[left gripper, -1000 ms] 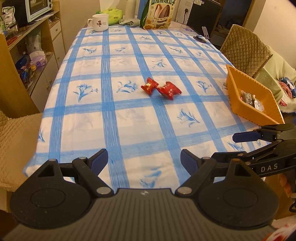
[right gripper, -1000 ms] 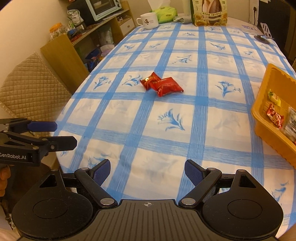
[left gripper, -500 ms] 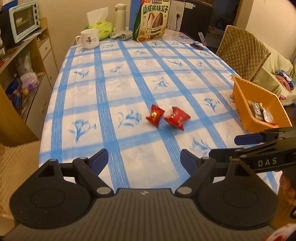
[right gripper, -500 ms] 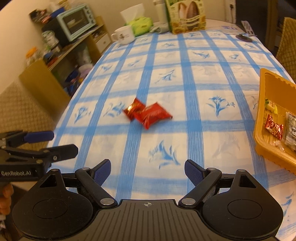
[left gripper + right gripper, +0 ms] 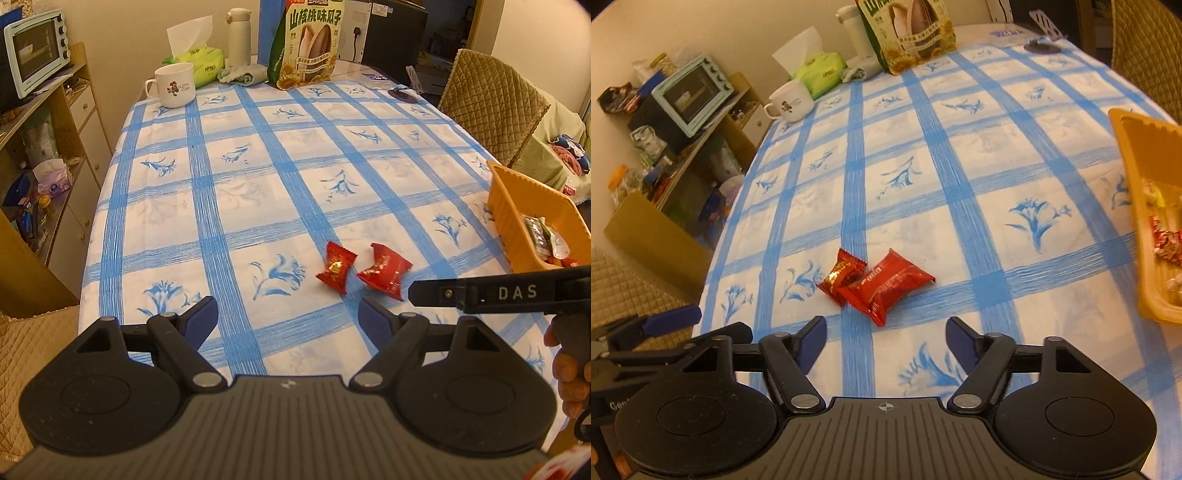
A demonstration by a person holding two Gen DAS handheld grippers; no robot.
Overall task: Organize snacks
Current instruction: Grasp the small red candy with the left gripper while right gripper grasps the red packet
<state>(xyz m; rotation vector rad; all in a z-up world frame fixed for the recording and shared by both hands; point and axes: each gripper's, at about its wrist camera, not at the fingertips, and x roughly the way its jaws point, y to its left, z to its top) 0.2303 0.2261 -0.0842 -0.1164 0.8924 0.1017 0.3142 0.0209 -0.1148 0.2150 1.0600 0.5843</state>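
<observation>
Two red snack packets lie side by side on the blue-checked tablecloth: a smaller one (image 5: 335, 272) (image 5: 841, 277) on the left and a larger one (image 5: 384, 271) (image 5: 890, 286) on the right. My left gripper (image 5: 287, 317) is open and empty, just short of them. My right gripper (image 5: 884, 341) is open and empty, close in front of the larger packet; it also shows from the side in the left wrist view (image 5: 480, 291). An orange tray (image 5: 517, 218) (image 5: 1134, 147) holding several wrapped snacks stands at the table's right edge.
At the far end stand a white mug (image 5: 173, 85), a green tissue pack (image 5: 199, 62), a white flask (image 5: 239, 37) and a big sunflower-seed bag (image 5: 306, 44). A shelf with a toaster oven (image 5: 35, 51) is on the left. Quilted chairs (image 5: 491, 110) stand around.
Both grippers have moved forward over the table toward the two red packets, which now lie much nearer the fingertips. Both stay open. The packets have not moved.
</observation>
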